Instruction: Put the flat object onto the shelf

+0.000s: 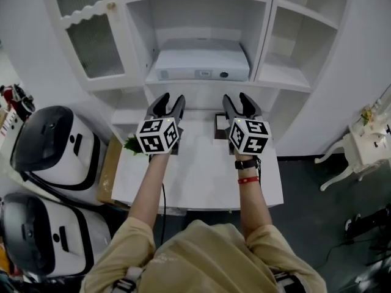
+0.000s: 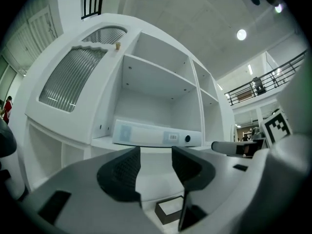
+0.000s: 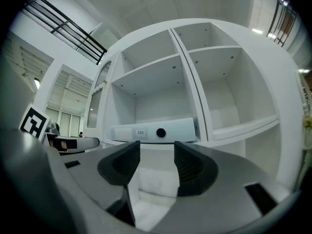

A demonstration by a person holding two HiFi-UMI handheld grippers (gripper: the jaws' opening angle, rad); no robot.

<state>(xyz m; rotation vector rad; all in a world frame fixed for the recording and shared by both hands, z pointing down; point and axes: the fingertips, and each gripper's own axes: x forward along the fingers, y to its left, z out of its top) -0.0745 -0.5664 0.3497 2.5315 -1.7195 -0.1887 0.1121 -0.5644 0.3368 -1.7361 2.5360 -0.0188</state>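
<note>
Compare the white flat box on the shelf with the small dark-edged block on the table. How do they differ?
The white flat box lies on the middle shelf; the small block lies lower, on the table. The box is far wider than the block. The box is mostly white; the block has dark sides. Both lie flat.

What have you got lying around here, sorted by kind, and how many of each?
Grippers: 2, left gripper and right gripper
Flat white box: 1
Small dark tray: 1
Green leafy sprig: 1
White-and-black machines: 2
Total: 7
</note>
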